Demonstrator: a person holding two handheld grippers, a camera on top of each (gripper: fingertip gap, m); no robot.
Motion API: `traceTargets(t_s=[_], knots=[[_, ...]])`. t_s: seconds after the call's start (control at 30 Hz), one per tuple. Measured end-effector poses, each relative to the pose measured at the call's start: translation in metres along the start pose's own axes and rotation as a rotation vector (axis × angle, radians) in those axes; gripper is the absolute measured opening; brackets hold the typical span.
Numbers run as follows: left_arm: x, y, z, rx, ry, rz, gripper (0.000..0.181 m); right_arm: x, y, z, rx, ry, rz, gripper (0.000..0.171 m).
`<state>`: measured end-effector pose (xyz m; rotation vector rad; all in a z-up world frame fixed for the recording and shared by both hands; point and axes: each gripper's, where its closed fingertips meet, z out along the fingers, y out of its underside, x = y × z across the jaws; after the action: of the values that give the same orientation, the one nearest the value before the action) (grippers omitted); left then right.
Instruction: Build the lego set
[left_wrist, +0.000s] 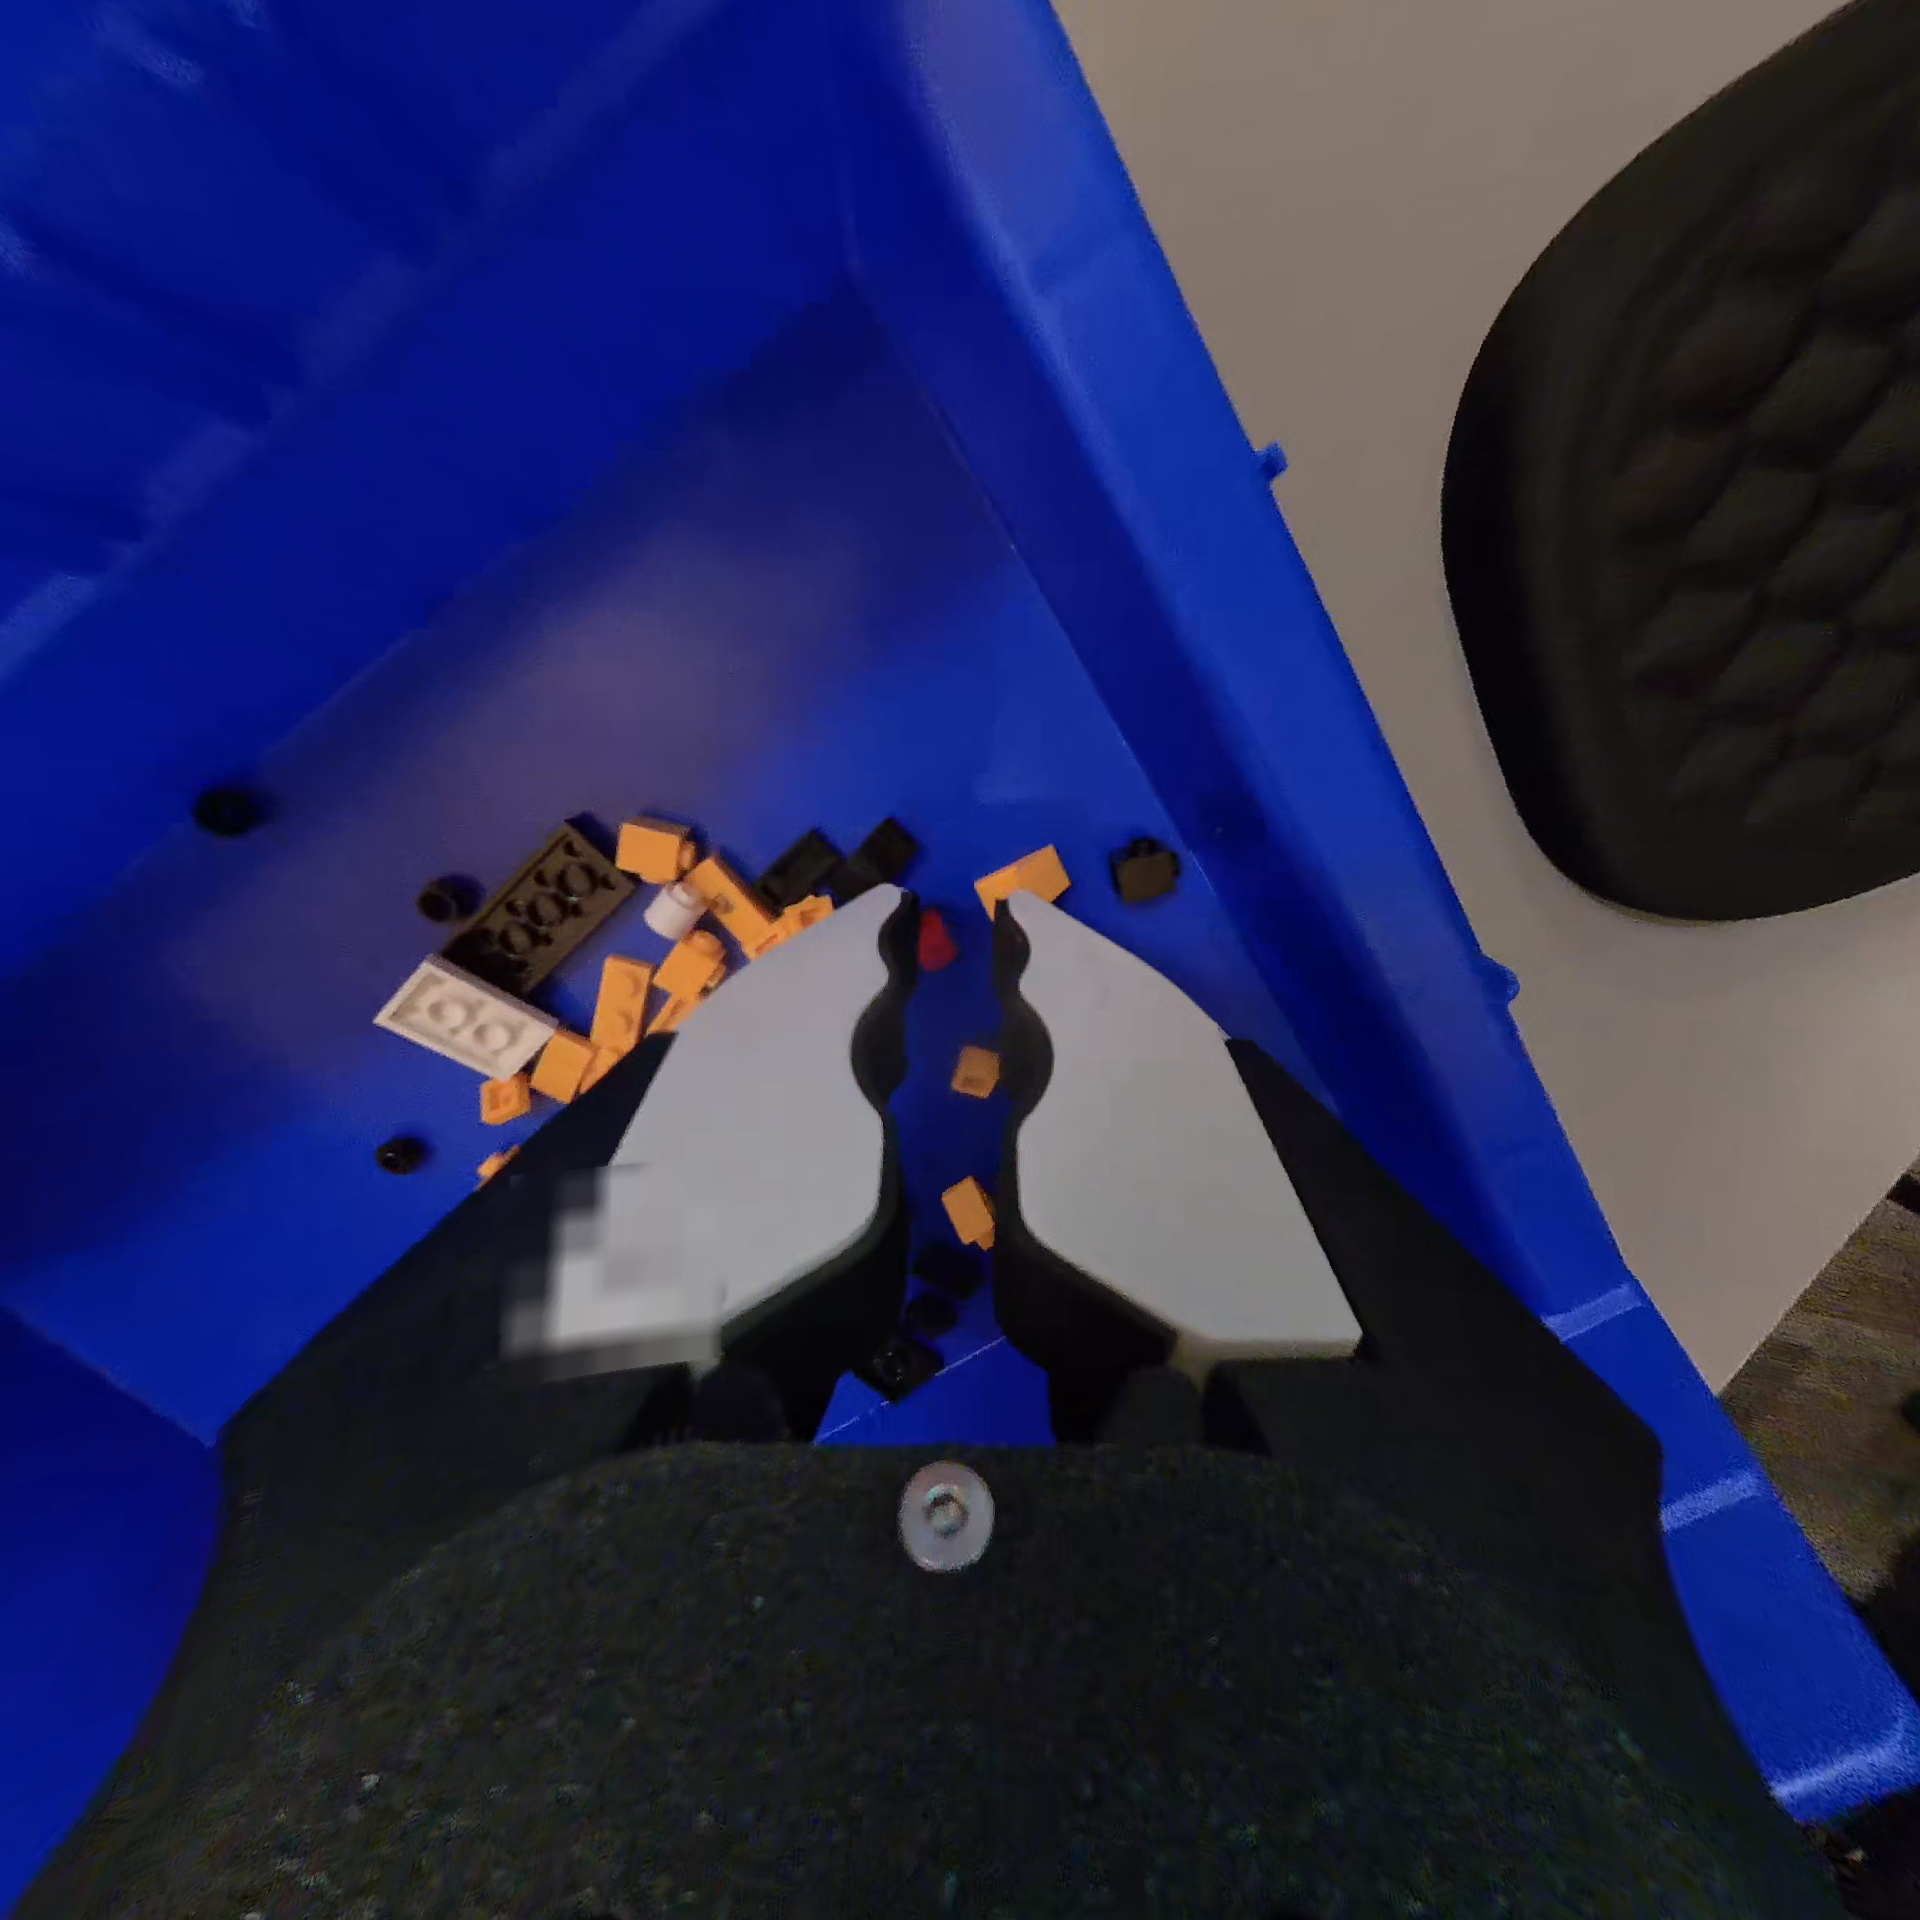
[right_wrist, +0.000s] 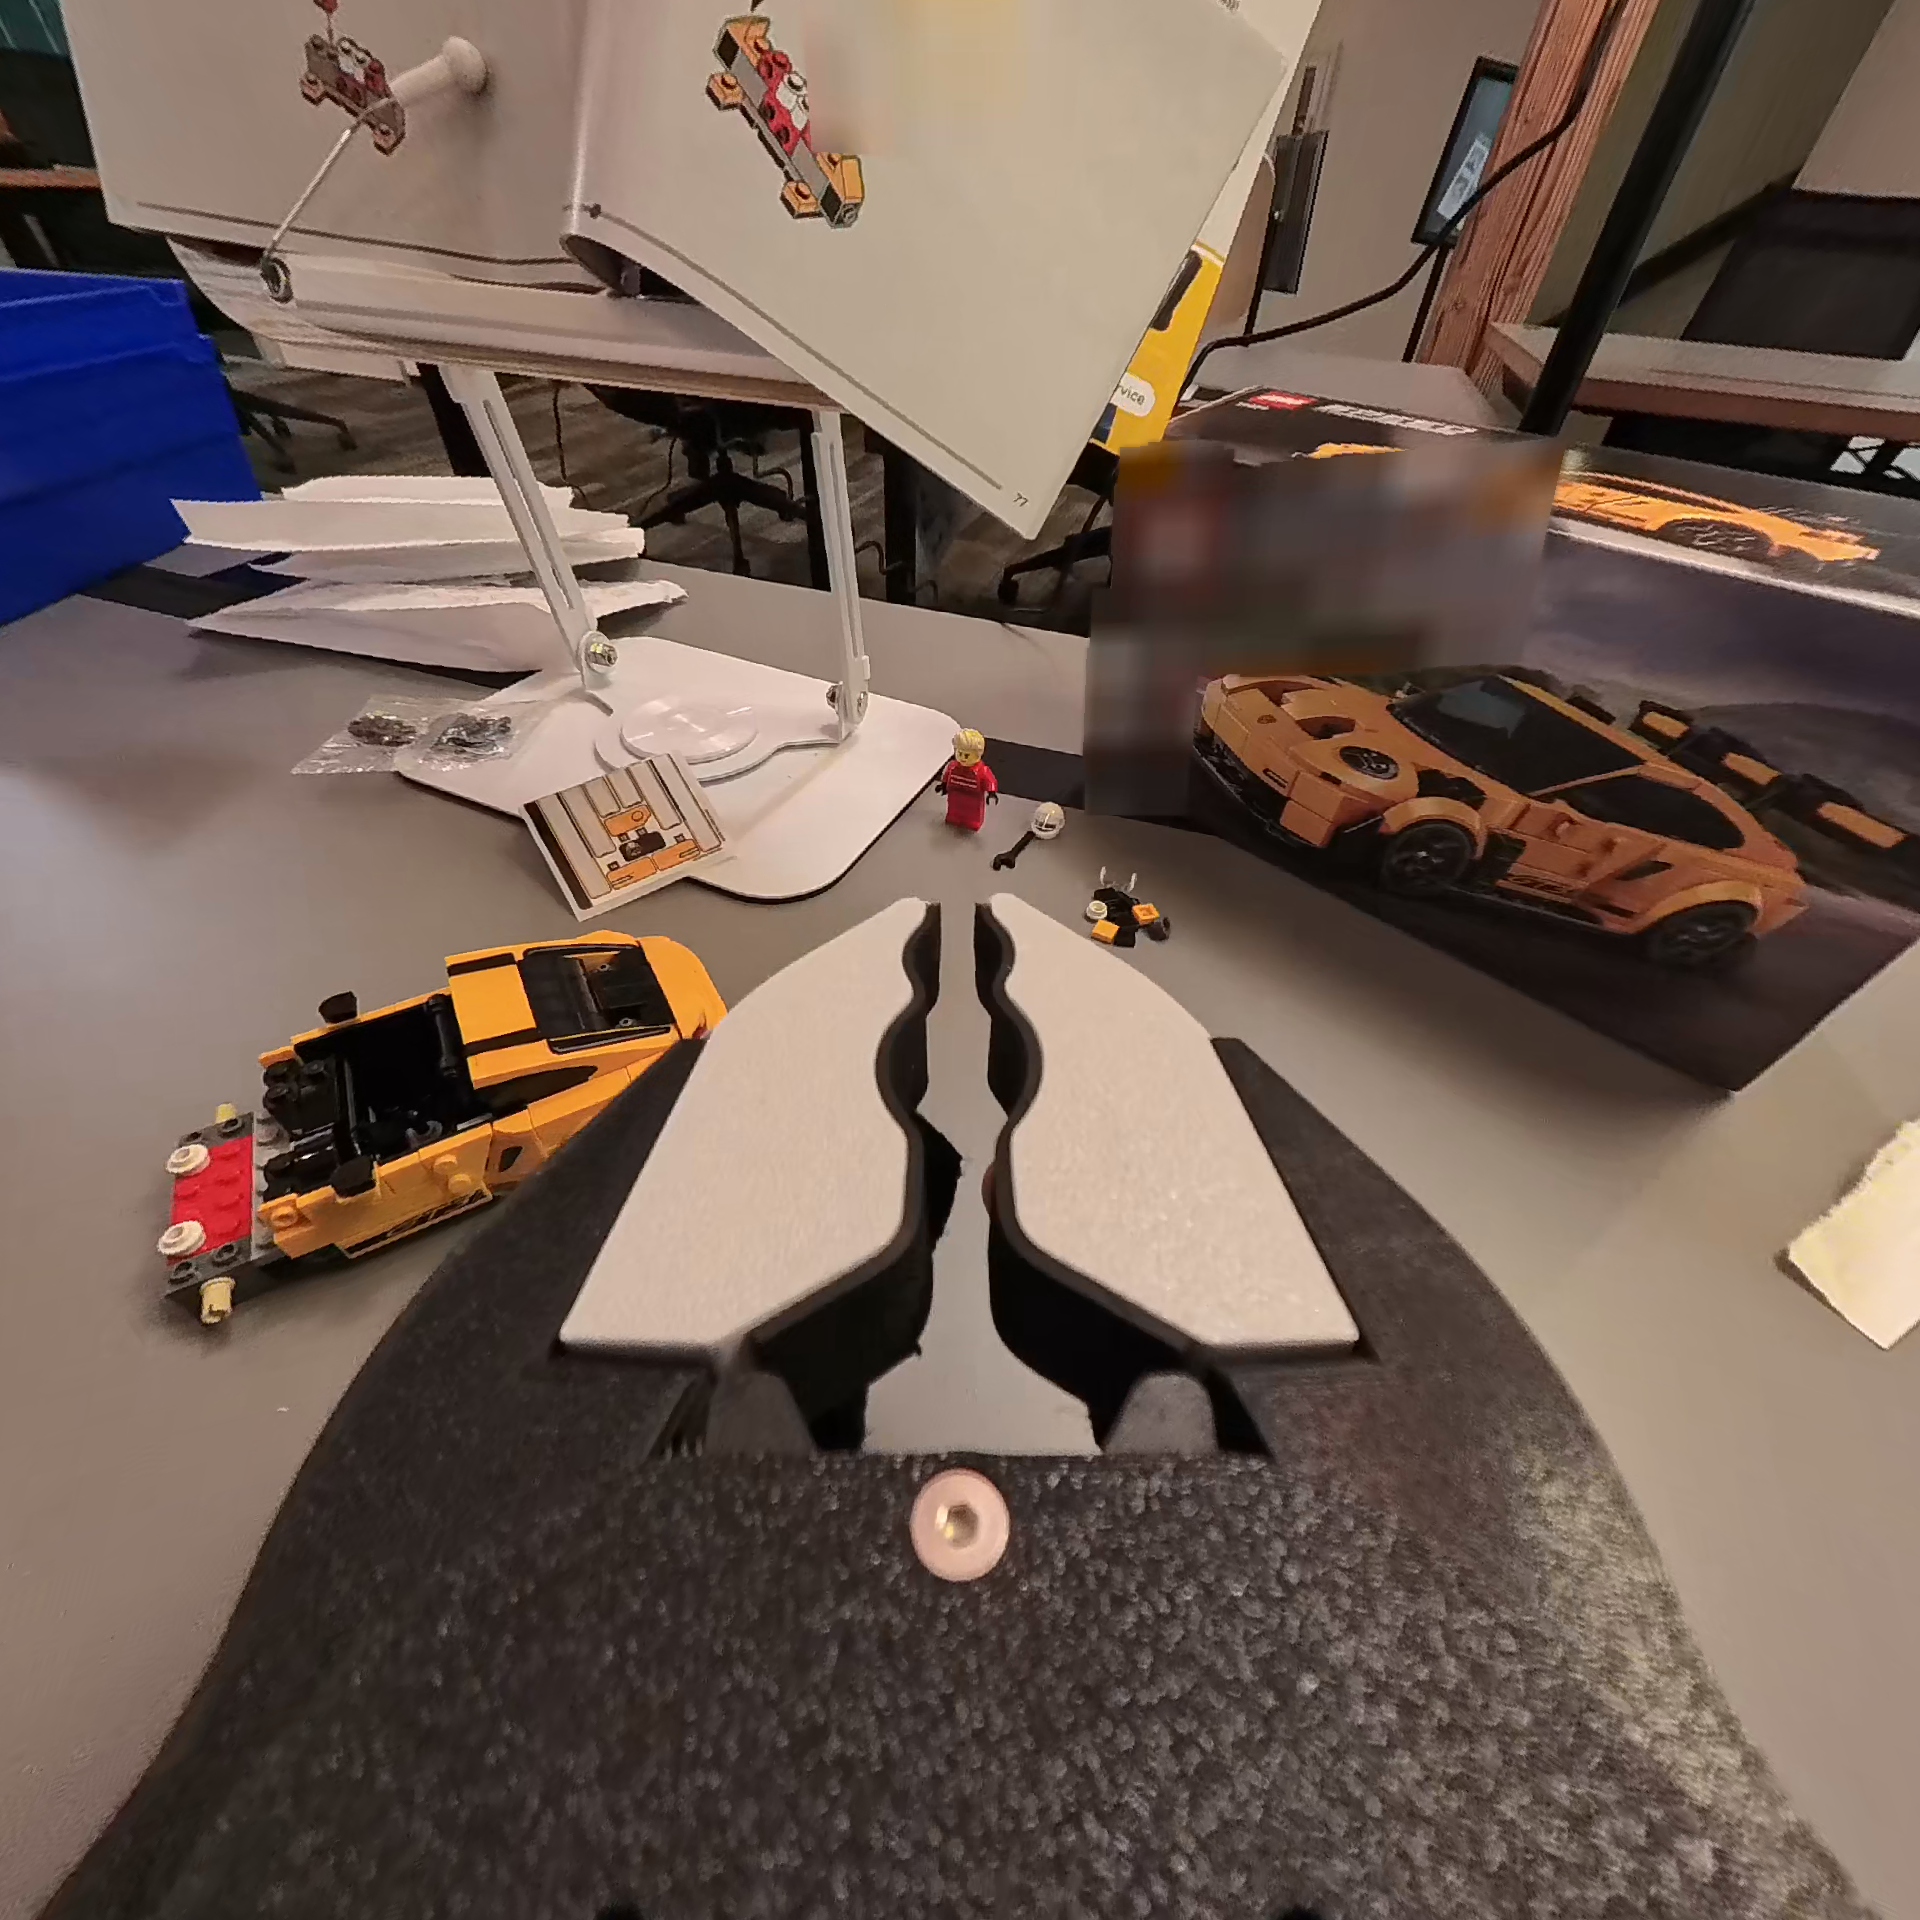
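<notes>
Part selection in hand: left gripper (left_wrist: 951, 914), jaws slightly apart, straddles a small red plastic piece (left_wrist: 935, 940) inside the blue plastic bin (left_wrist: 1091, 520); right gripper (right_wrist: 956, 914) idles nearly closed, empty, beside the part-built orange brick car (right_wrist: 468, 1091); closing squarely comes next.

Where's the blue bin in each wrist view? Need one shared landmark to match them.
Left wrist view: the blue bin fills most of the picture; the left gripper is inside it, open above a small red piece among loose bricks.
Right wrist view: the bin shows only at the far left edge, behind the white paper bags.
Shared landmark: the bin itself; nothing else clearly appears in both views.
</notes>
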<state>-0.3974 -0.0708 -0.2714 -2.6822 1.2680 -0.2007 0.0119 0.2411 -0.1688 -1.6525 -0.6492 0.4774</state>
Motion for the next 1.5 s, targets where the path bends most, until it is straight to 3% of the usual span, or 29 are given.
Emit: traceTargets(t_s=[0.03, 0.13, 0.27, 0.43, 0.7, 1.1, 1.37, 1.5], knots=[[-0.002, 0.002, -0.001, -0.011, -0.001, -0.007, 0.014, 0.0, 0.001, 0.0, -0.002, 0.001, -0.002, 0.006], [-0.018, 0.014, -0.012, -0.05, -0.057, -0.038, 0.0, 0.001, 0.001, 0.001, -0.005, 0.003, -0.002, 0.005], [-0.048, 0.022, -0.033, 0.011, -0.174, -0.097, 0.0, 0.001, 0.004, 0.002, -0.014, -0.001, -0.004, 0.005], [-0.077, 0.045, -0.047, 0.013, -0.253, -0.184, 0.02, -0.001, 0.006, 0.003, -0.023, -0.003, -0.012, 0.005], [-0.083, 0.07, -0.044, -0.047, -0.198, -0.224, 0.019, -0.001, 0.007, 0.004, -0.03, -0.002, -0.018, 0.005], [-0.075, 0.07, -0.021, -0.131, -0.046, -0.225, 0.014, -0.002, 0.009, 0.004, -0.035, -0.004, -0.02, 0.005], [-0.079, 0.071, -0.017, -0.15, -0.046, -0.236, 0.007, -0.003, 0.011, 0.005, -0.042, -0.009, -0.019, 0.005], [-0.094, 0.06, -0.03, -0.072, -0.122, -0.262, 0.005, -0.002, 0.01, 0.005, -0.04, -0.007, -0.018, 0.005]])
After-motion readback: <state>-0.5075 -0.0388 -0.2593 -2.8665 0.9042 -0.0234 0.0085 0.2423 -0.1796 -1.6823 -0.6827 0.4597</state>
